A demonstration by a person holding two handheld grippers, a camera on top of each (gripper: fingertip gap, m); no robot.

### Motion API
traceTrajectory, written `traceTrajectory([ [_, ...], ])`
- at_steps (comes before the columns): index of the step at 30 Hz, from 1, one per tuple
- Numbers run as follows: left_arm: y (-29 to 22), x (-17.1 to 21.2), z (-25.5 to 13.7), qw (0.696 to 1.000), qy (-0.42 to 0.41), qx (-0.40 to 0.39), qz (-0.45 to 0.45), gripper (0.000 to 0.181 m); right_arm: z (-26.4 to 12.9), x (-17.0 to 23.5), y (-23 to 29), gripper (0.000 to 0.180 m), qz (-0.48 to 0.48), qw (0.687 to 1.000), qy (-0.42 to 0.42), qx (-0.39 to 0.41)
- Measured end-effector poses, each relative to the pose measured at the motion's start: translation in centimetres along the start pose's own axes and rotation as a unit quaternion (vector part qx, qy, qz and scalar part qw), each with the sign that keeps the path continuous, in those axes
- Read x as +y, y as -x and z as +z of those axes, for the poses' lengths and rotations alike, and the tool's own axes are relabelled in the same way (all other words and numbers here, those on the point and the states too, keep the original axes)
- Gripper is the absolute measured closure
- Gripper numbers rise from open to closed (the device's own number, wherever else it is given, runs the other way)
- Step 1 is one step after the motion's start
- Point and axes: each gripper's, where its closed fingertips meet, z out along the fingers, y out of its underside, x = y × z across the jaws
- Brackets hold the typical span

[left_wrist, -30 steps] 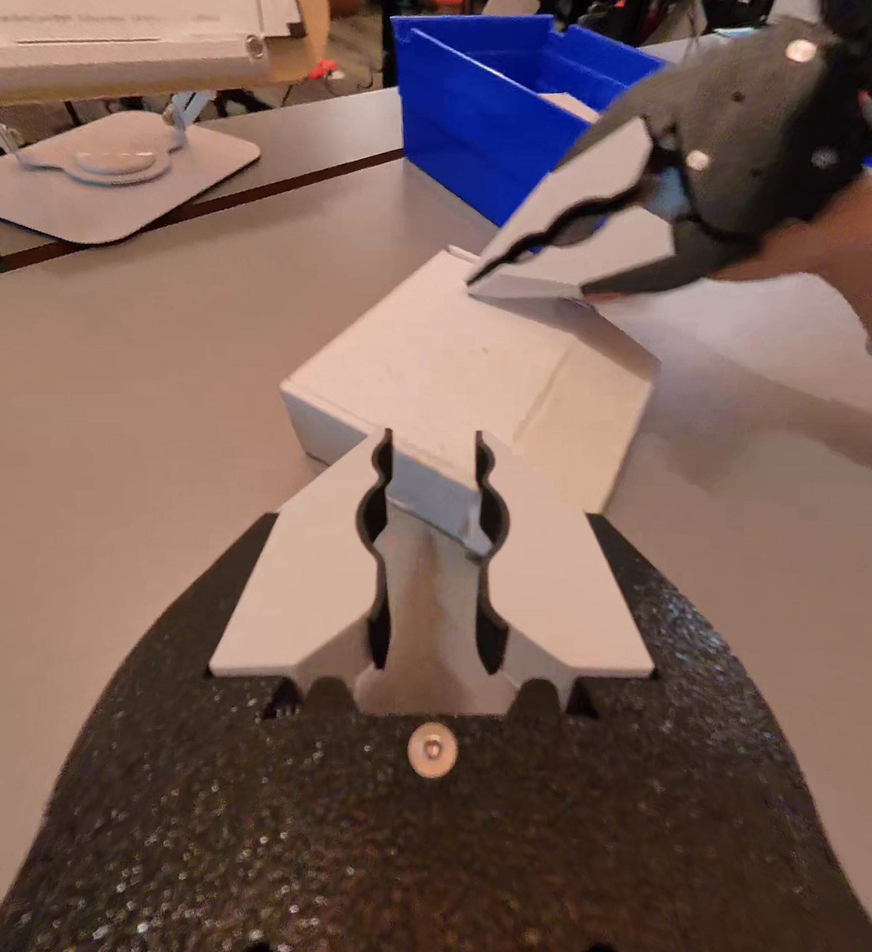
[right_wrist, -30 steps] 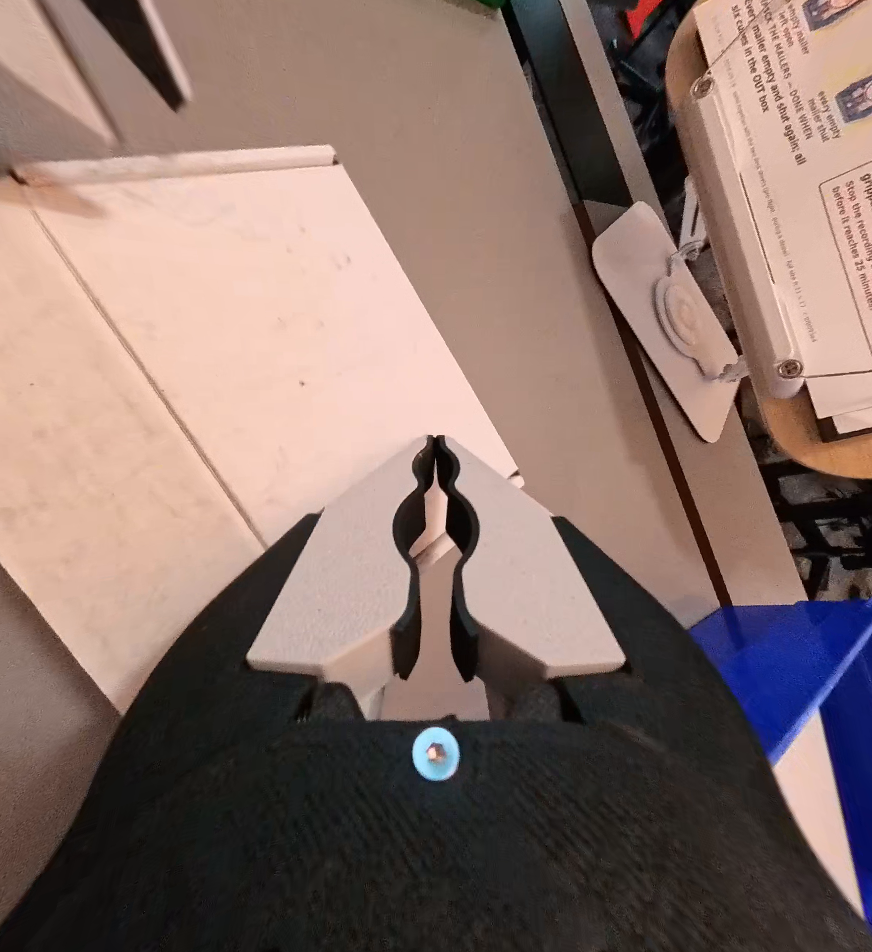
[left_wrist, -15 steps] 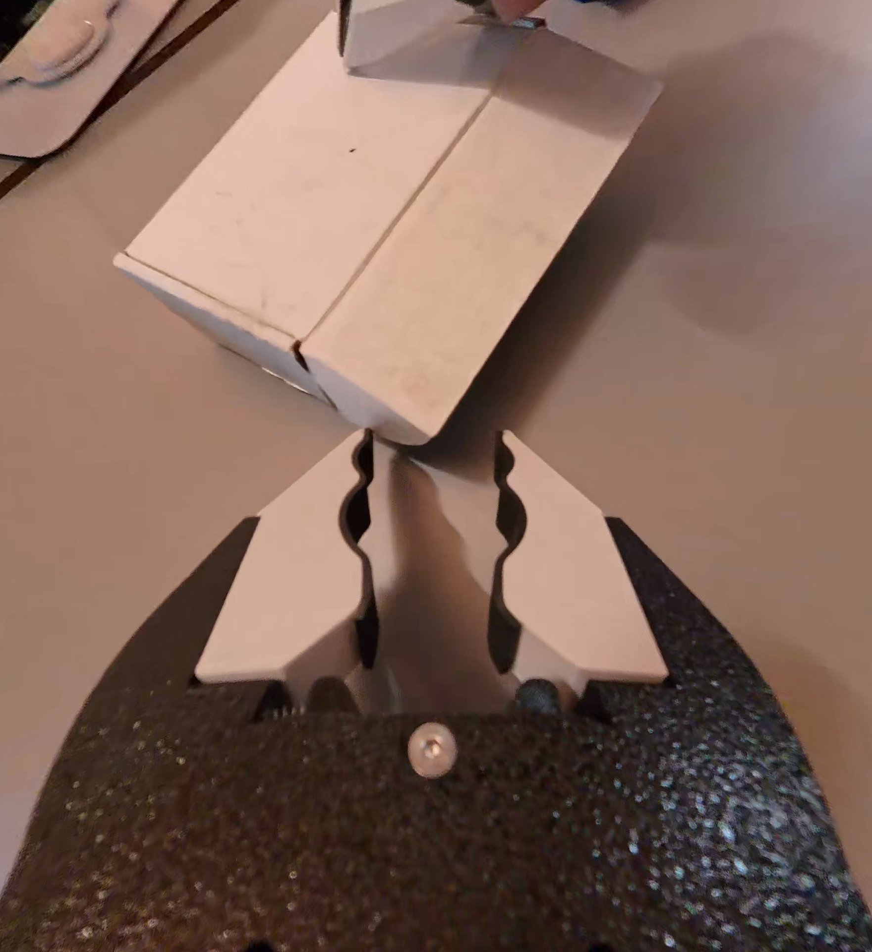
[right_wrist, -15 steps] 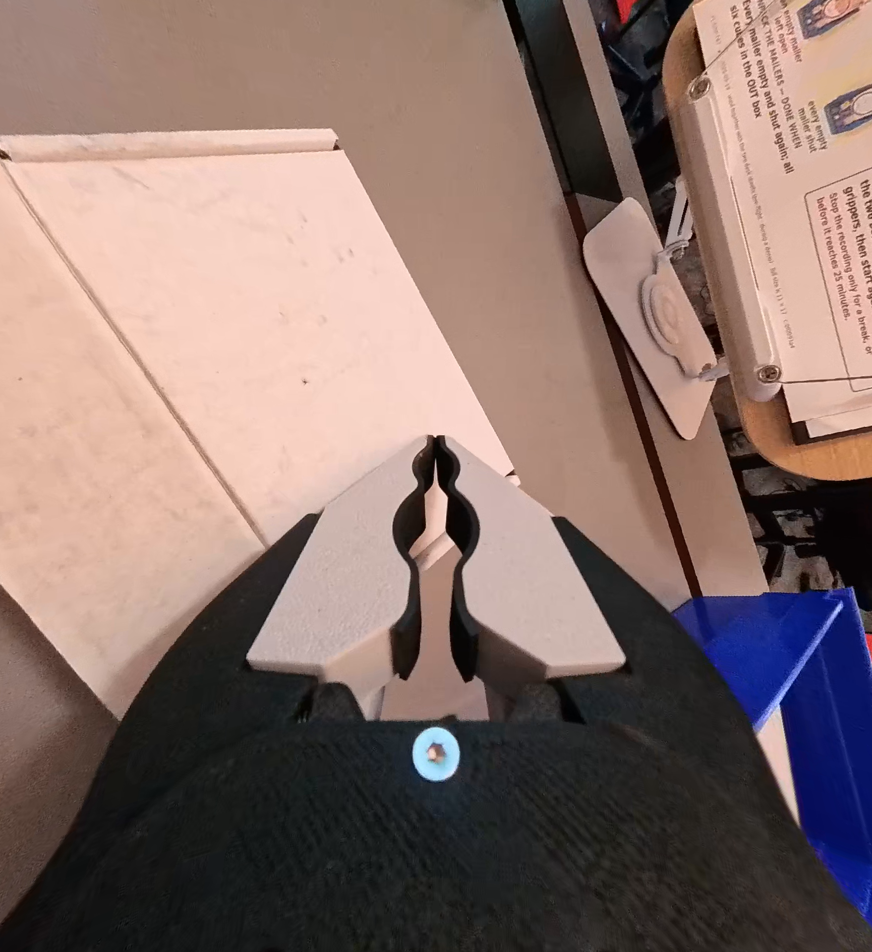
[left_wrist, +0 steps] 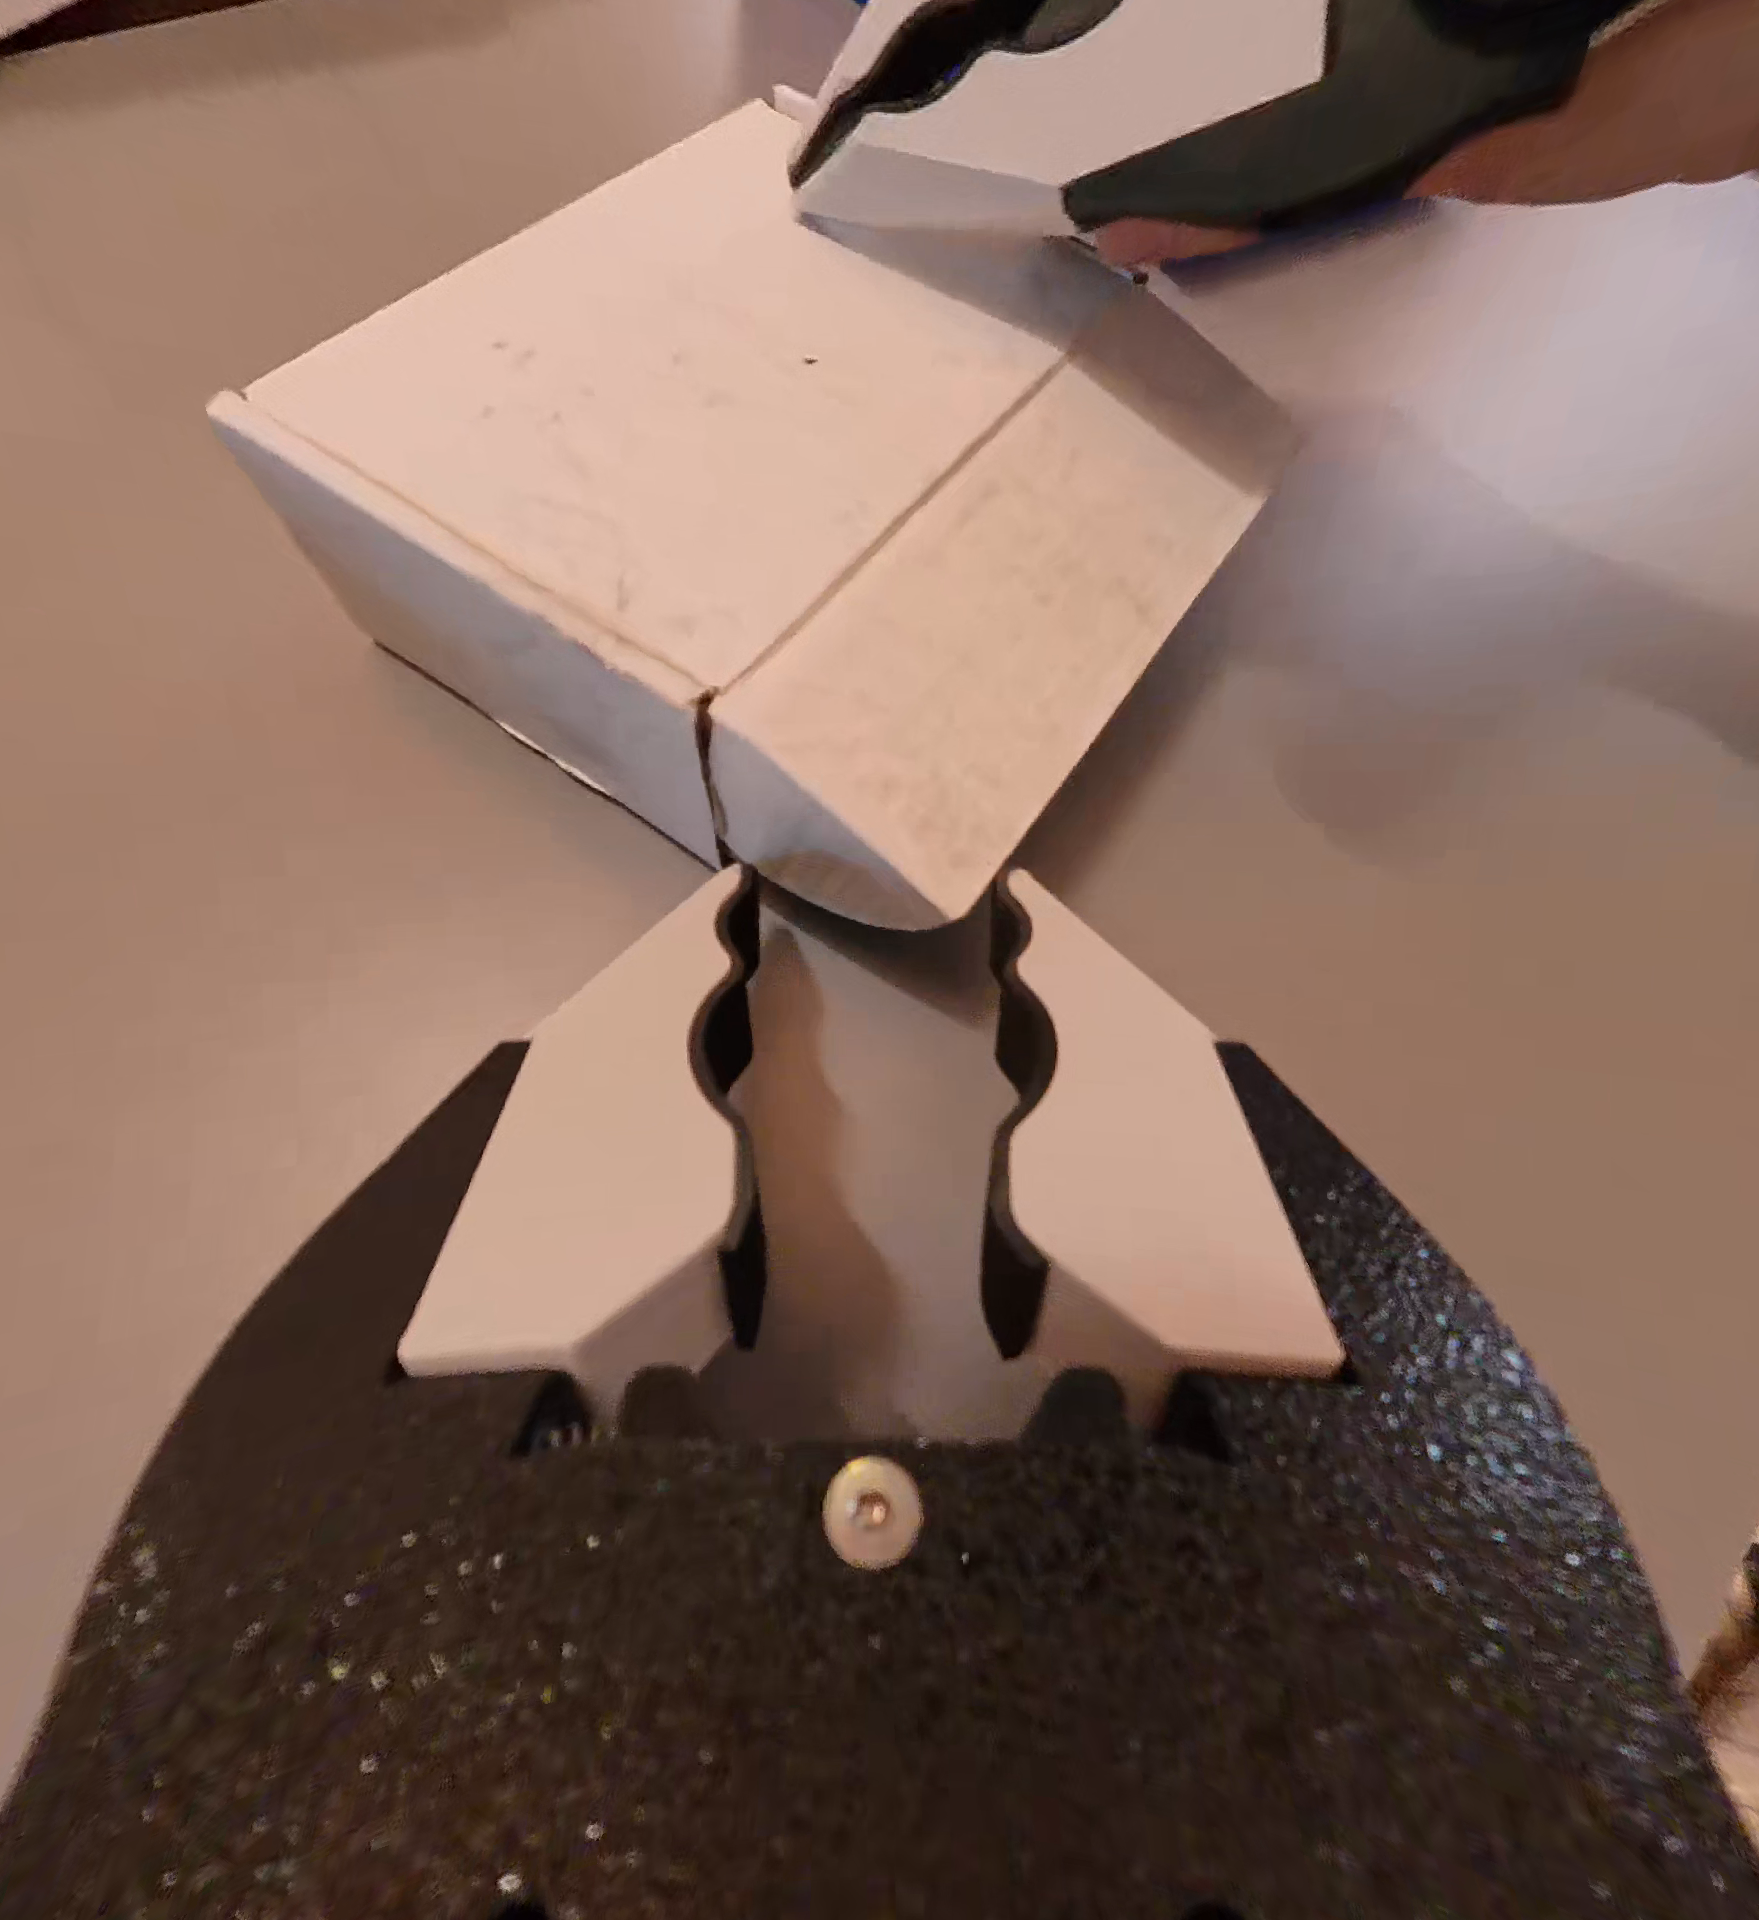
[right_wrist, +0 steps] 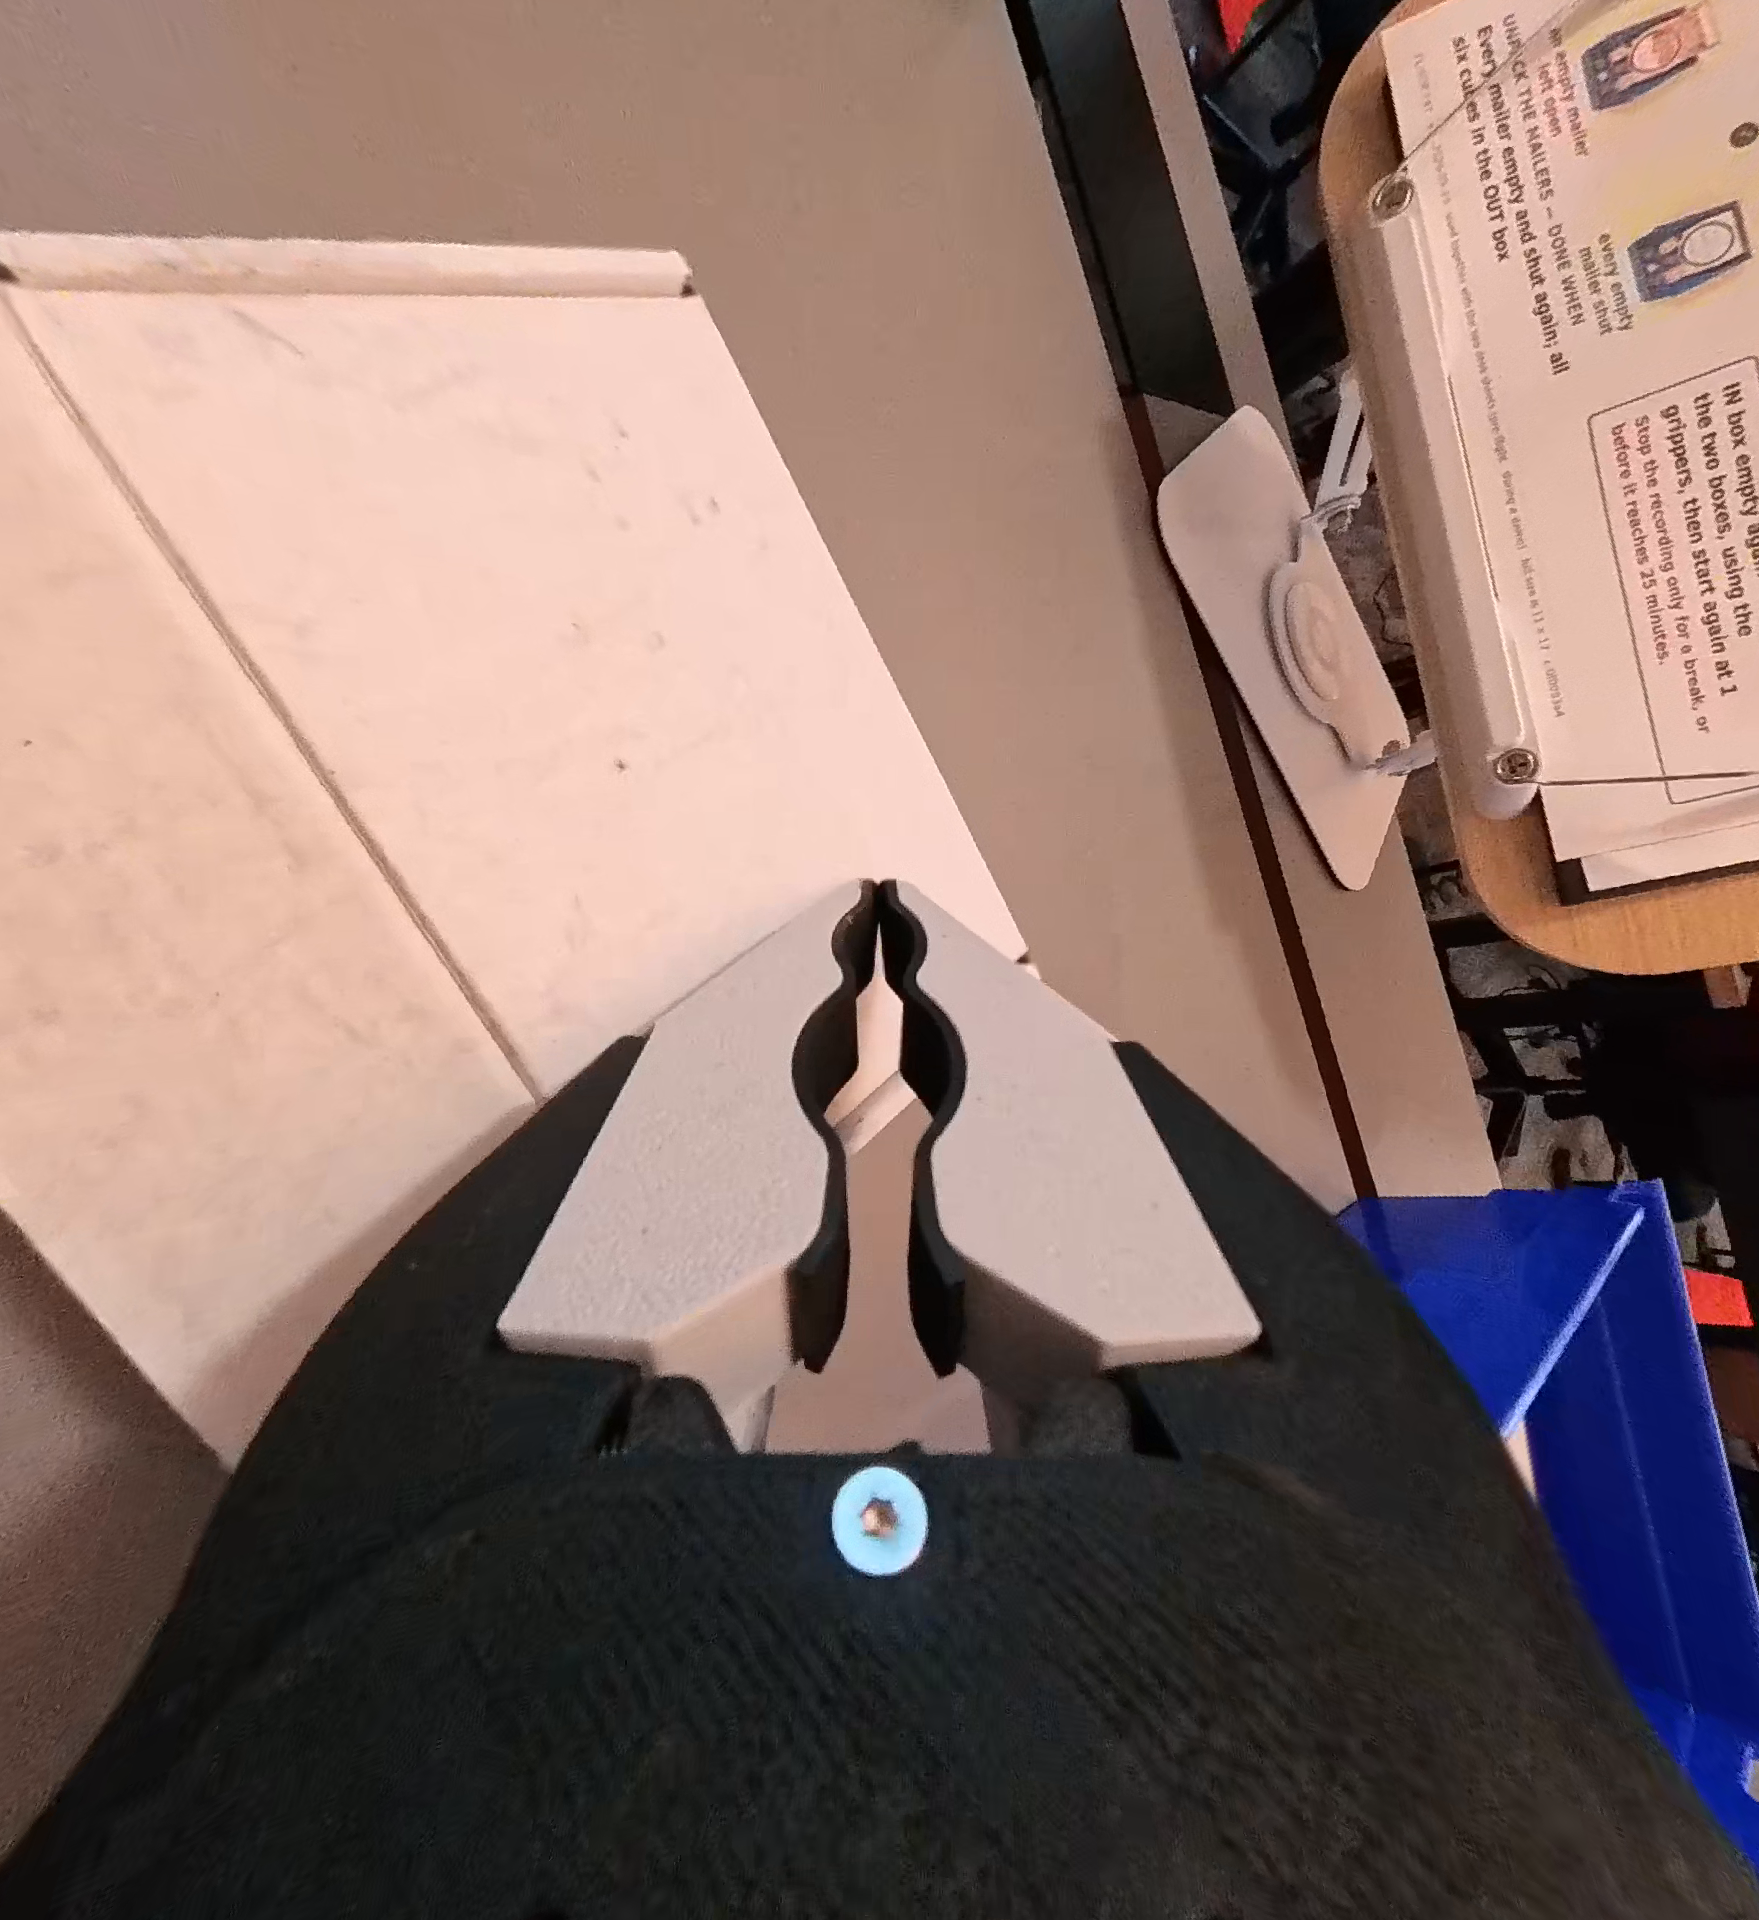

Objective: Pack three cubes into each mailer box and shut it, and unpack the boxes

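A white mailer box (left_wrist: 667, 436) lies on the grey table (left_wrist: 179, 935), lid down. Its front flap (left_wrist: 979, 644) sticks out unfolded toward my left gripper. My left gripper (left_wrist: 873, 894) is open and empty, with the flap's near corner just at the gap between its tips. My right gripper (right_wrist: 875, 888) is shut and empty, its tips resting on the lid of the box (right_wrist: 439, 623) near its far corner. It also shows in the left wrist view (left_wrist: 807, 177). No cubes are in view.
A blue bin (right_wrist: 1540, 1403) stands behind the right gripper at the table's edge. A paper sheet on a stand (right_wrist: 1633, 416) and its white base plate (right_wrist: 1280, 644) sit beyond the table (right_wrist: 854, 156). A person's hand (left_wrist: 1685, 114) holds the right gripper.
My left gripper has pulled back from the box's near edge and opened a little wider. The box now sits turned with its corner toward it. The right gripper stays shut on the lid.
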Motion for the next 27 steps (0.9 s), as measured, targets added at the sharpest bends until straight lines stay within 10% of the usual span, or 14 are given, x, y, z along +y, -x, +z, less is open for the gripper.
traceTrajectory([
  [8,0.2,0.2,-1.7,0.998,-0.005,0.052,-0.022,0.128,-5.6,-1.5,-2.0,0.160,0.163,0.980,-0.096,-0.056],
  [13,2.4,-1.8,-3.8,0.994,-0.071,0.057,-0.054,0.113,-8.5,1.6,2.5,0.104,0.262,0.953,-0.055,-0.143],
  [27,3.7,-2.7,0.9,0.986,-0.018,0.167,0.016,0.116,-5.1,3.0,5.6,0.115,0.298,0.896,-0.077,-0.319],
])
